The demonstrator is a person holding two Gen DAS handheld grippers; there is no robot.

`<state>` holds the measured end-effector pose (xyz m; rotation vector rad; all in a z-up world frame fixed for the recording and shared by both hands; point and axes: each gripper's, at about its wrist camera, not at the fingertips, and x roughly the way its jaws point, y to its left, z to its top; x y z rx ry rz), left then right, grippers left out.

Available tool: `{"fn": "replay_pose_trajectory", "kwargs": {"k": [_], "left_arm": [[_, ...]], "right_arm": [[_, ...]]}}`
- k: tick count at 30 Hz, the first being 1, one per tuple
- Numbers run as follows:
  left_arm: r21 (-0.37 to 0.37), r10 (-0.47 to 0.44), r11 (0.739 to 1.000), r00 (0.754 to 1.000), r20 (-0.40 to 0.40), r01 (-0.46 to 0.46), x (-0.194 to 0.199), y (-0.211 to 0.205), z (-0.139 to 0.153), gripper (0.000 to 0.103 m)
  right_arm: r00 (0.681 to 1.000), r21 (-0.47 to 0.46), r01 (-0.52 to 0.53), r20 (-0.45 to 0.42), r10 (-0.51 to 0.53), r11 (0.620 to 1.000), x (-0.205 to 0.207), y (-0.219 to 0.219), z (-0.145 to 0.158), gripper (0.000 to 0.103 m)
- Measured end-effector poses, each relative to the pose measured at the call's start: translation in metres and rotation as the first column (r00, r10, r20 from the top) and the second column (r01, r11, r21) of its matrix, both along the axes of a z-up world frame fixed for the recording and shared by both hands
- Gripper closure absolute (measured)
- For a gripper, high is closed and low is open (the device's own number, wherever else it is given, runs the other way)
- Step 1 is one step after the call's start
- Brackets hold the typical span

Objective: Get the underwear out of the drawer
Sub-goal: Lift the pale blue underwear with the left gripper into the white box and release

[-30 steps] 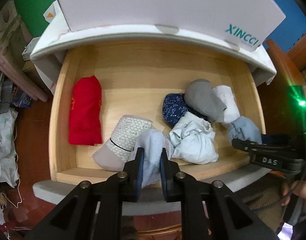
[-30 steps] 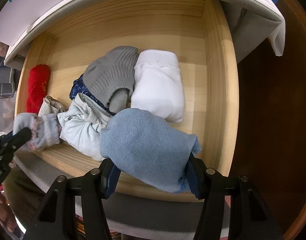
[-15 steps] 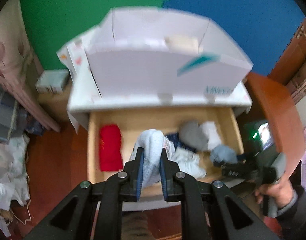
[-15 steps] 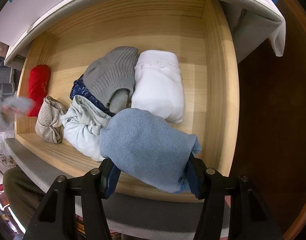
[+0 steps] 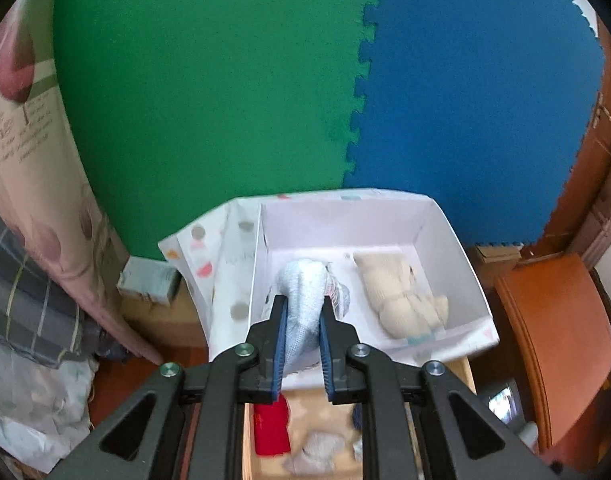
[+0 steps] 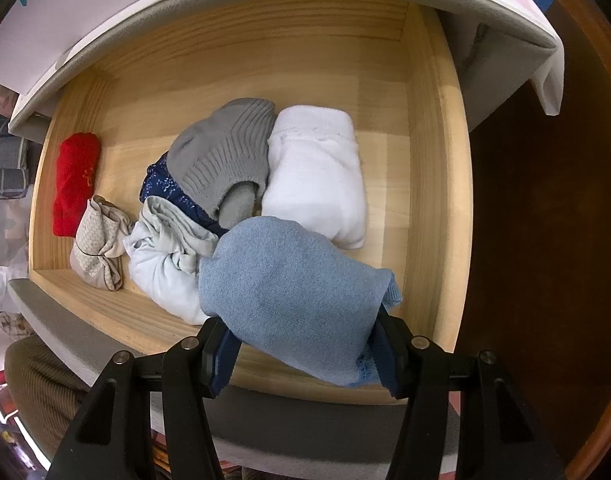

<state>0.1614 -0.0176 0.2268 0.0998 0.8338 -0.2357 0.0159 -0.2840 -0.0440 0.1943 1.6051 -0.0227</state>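
The left gripper (image 5: 301, 320) is clamped tight on a pale blue roll (image 5: 303, 304), poised above the white box (image 5: 457, 240) — apparently its destination. Down in the wooden drawer (image 6: 437, 160), the right gripper (image 6: 305, 352) pinches a blue bundle (image 6: 289, 292) for lifting.

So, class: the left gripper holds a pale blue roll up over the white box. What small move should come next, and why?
Probably ease the left gripper forward and down, then open it. It is shut on the pale blue roll, which hangs over the white box's near edge, beside the cream bundle.
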Motion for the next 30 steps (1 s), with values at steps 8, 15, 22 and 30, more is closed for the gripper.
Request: {"fn": "replay_pose_trajectory", "kwargs": {"k": [8, 15, 22, 30], "left_arm": [[0.092, 0.026, 0.995, 0.998, -0.051, -0.021, 0.059, -0.023, -0.048, 0.088], [0.141, 0.065, 0.989, 0.992, -0.113, -0.048, 0.080, -0.024, -0.095, 0.088], [0.116, 0.101, 0.990, 0.979, -0.176, -0.082, 0.085, -0.010, -0.116, 0.084], [0.127, 0.087, 0.990, 0.982, -0.170, -0.066, 0.074, -0.007, -0.105, 0.067]], "right_arm": [[1.000, 0.015, 0.014, 0.000, -0.014, 1.000, -0.001, -0.005, 0.001, 0.049], [1.000, 0.032, 0.009, -0.007, -0.009, 0.999, 0.001, -0.005, 0.000, 0.049], [1.000, 0.044, 0.012, -0.016, -0.011, 0.999, 0.002, -0.006, -0.001, 0.049], [1.000, 0.029, 0.013, -0.016, -0.012, 0.999, 0.002, -0.002, 0.000, 0.049]]}}
